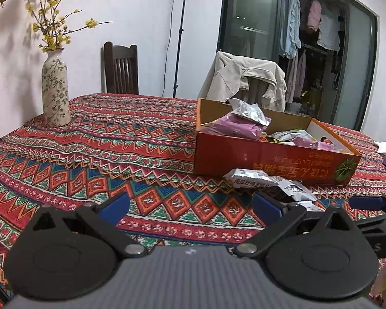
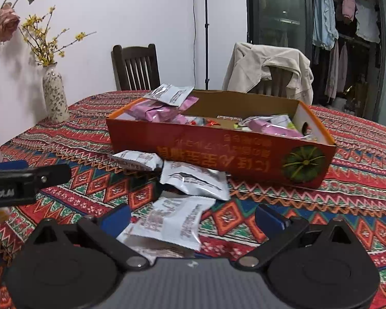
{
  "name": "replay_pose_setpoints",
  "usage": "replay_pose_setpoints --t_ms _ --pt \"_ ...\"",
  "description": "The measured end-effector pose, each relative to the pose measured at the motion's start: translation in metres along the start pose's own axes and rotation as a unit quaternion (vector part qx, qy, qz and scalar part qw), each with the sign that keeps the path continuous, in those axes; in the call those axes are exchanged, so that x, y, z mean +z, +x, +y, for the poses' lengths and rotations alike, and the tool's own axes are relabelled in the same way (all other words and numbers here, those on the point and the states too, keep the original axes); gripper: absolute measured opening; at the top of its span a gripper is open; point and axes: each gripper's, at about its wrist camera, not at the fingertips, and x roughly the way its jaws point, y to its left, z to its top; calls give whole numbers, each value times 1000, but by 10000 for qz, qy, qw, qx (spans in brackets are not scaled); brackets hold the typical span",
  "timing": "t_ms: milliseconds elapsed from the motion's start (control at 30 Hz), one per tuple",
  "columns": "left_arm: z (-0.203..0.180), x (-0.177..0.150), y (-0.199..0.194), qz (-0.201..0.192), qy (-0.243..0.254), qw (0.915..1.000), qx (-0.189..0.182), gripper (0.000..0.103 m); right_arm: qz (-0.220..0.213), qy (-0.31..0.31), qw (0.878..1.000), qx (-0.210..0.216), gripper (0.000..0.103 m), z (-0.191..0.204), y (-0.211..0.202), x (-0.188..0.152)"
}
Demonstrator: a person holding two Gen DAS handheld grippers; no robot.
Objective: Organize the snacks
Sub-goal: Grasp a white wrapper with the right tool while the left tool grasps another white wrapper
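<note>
Here, packet [image 2: 171, 221] between parted fingers [image 2: 117, 217].

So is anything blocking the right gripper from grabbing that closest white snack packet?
Nothing visible is. The right gripper is open, and the nearest white packet lies on the tablecloth between its fingers. The orange box sits farther back.

Both wrist views low over tablecloth [image 1: 95, 154], sharing orange box [image 2: 218, 152].

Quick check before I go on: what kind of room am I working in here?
Most likely a home dining room: a table under a patterned tablecloth, wooden chairs around it, a flower vase, and laundry hanging behind a glass door.
</note>
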Motion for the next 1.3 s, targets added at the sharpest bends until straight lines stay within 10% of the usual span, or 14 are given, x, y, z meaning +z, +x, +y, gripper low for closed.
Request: replay_pose_setpoints --t_ms 200,467,1300 --pt "6 -2 3 78 -77 9999 49 103 310 3 9992 -253 93 10 27 6" --pt "7 -5 7 183 -116 9998 21 103 391 102 9990 -210 52 6 33 3" --pt "-81 -15 11 802 233 9947 -607 103 -721 906 9926 -373 47 -71 -47 -24"
